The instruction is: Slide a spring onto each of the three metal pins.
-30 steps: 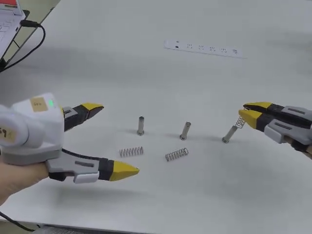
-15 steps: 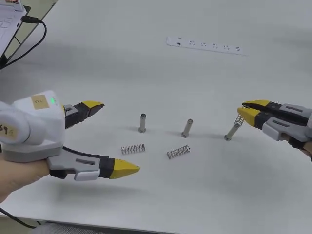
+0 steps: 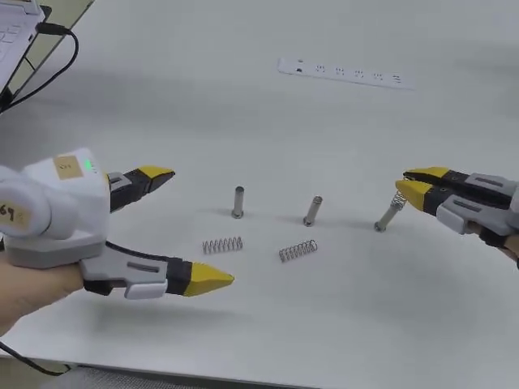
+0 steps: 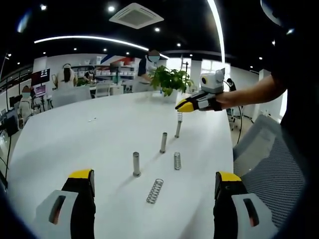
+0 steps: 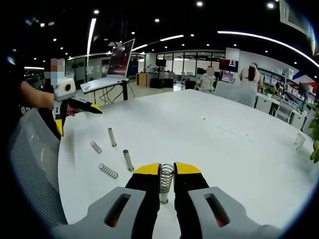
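Three metal pins stand in a row on the white table: the left pin (image 3: 238,203), the middle pin (image 3: 313,211) and the right pin (image 3: 386,218), which leans in the head view. My right gripper (image 3: 412,185) is shut on a spring (image 3: 399,198) whose lower end sits over the right pin's top. In the right gripper view this spring (image 5: 166,178) stands between the yellow fingertips (image 5: 148,171) above the pin (image 5: 163,198). Two loose springs (image 3: 222,245) (image 3: 297,251) lie in front of the pins. My left gripper (image 3: 183,228) hovers wide open to their left, holding nothing.
A white power strip (image 3: 339,74) lies at the far side of the table (image 3: 243,121). A black cable (image 3: 49,65) and a laptop corner are at the far left. A mesh chair (image 4: 269,164) stands beside the table. People sit in the background.
The head camera has shifted slightly. My right gripper keeps the spring at the right pin's top, barely moved. The left gripper has stayed open in place.
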`<state>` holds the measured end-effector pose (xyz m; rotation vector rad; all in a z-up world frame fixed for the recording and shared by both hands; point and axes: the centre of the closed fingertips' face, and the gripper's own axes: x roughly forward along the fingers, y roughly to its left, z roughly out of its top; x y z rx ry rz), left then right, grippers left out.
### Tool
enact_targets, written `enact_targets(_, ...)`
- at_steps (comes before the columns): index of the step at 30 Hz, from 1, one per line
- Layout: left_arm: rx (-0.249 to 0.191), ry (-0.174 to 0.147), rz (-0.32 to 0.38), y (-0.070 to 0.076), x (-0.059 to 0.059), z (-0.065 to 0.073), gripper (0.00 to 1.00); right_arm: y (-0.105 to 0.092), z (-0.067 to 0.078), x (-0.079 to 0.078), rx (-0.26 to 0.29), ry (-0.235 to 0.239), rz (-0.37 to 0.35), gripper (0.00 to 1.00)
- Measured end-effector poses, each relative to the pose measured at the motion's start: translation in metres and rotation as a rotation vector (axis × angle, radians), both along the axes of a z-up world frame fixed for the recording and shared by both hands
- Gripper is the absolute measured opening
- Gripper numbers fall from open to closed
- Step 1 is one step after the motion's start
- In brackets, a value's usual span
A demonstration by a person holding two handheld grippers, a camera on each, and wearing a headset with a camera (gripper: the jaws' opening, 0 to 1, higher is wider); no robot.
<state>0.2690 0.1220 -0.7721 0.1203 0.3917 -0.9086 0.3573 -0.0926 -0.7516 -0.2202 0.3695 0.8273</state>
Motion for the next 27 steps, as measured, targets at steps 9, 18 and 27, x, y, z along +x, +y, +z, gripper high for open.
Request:
enact_targets(9,0.003,0.001,0.001,0.001,0.0,-0.001,0.98,-0.002,-0.006,-0.001,-0.009,0.006,-0.008,0.07)
enact_targets(18,0.004,-0.012,0.01,0.0,0.003,0.001,0.97,-0.003,-0.018,-0.005,-0.047,0.005,0.005,0.08)
enact_targets(27,0.008,-0.019,0.02,0.005,0.004,0.002,0.96,-0.004,-0.03,-0.007,-0.069,0.021,0.006,0.08)
